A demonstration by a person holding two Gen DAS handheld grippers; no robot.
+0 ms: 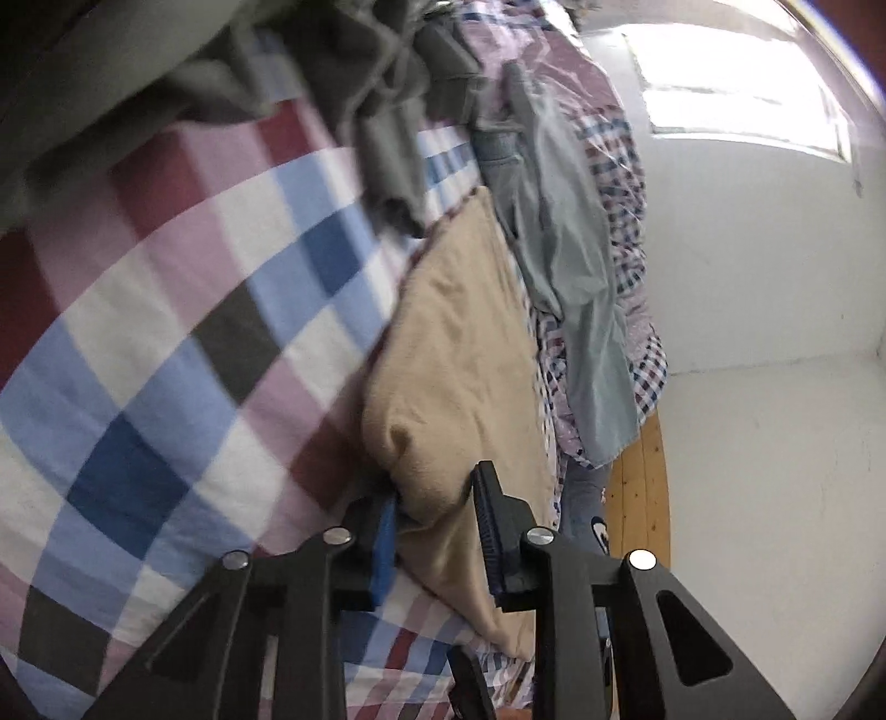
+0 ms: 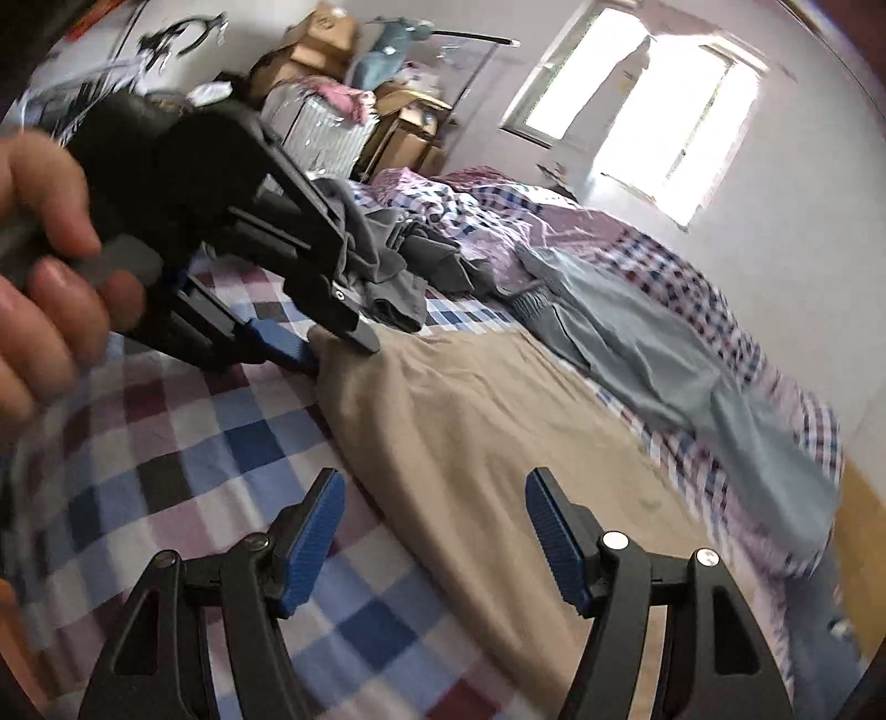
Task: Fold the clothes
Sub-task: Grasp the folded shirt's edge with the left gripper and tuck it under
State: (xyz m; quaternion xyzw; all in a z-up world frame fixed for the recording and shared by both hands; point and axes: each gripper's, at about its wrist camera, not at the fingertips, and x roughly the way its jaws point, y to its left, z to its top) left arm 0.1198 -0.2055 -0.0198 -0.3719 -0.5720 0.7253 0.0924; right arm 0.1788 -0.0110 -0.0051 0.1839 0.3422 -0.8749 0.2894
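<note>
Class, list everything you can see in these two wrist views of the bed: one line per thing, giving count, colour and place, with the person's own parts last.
Checked bedsheet: one, blue, maroon, white and dark squares, covering the bed.
Tan garment: one, beige, spread flat mid-bed.
Grey-blue garment: one, lying along the far side of the tan garment.
Dark grey clothes: a crumpled heap, count unclear, beyond the tan garment.
Window: one, bright, in the far wall.
Cardboard boxes: several, brown, stacked in the room corner.
Wooden floor: yellowish, beside the bed.
Left tongs: black with blue pads, closed on the tan garment's corner.
Right tongs: black with blue pads, open above the tan garment's edge.
Hand: one, gripping the left tongs' handle.
</note>
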